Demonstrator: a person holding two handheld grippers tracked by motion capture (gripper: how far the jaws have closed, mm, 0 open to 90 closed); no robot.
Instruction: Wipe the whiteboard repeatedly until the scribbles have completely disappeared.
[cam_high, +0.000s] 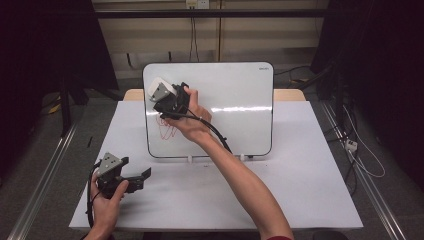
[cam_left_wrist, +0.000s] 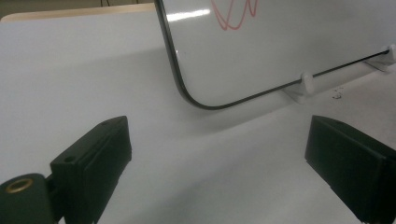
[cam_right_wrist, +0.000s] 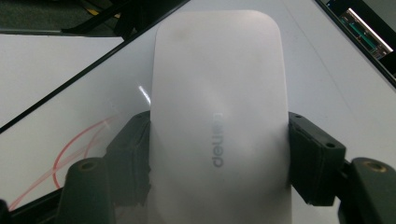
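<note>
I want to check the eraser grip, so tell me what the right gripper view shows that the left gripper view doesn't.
Right gripper view: a white eraser clamped between the right gripper's fingers, held against the board, with printed lettering on its back.

Left gripper view: the left gripper open with nothing between its fingers, the white table, and the board's white feet.

Both: the whiteboard and its red scribble.

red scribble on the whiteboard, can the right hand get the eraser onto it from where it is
Probably yes. The right gripper holds the eraser against the whiteboard near its upper left, and the red scribble lies just below on the same face. Nothing stands between them; the left gripper rests low on the table.
</note>
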